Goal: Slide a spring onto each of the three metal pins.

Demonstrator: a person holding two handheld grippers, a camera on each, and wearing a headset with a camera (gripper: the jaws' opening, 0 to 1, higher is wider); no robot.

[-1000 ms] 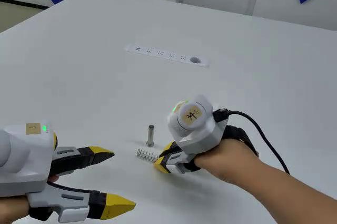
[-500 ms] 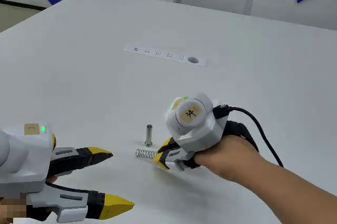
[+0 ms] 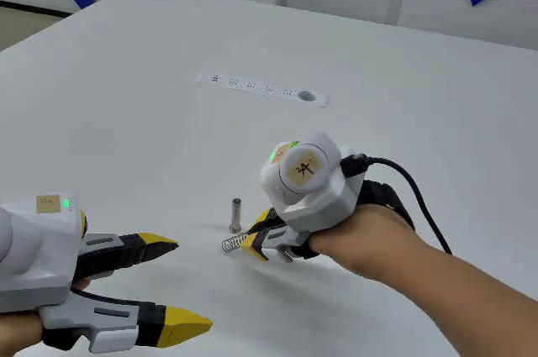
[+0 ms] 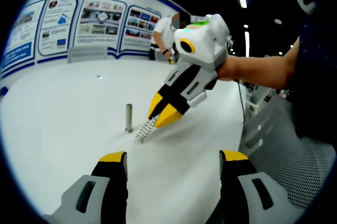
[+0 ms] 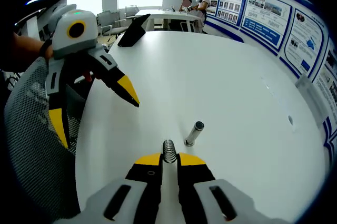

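A short metal pin (image 3: 235, 214) stands upright on the white table (image 3: 126, 122). Just right of it, my right gripper (image 3: 257, 244) is shut on one end of a small coil spring (image 3: 234, 242), whose free end slants down to the table beside the pin's base. In the right gripper view the spring (image 5: 168, 151) sticks out between the shut yellow tips (image 5: 168, 159), with the pin (image 5: 194, 133) slightly ahead and to the right. My left gripper (image 3: 181, 283) hovers open at the near left, holding nothing; from it I see the pin (image 4: 128, 117) and spring (image 4: 146, 129).
A flush power strip (image 3: 252, 86) with a round hole (image 3: 307, 96) lies farther back on the table. A black cable (image 3: 416, 202) trails from the right gripper. A mesh chair back (image 4: 295, 150) stands at the table's near edge.
The right gripper has edged a little closer to the pin and raised the held end of the spring, so the spring now slants. The left gripper has stayed open in place.
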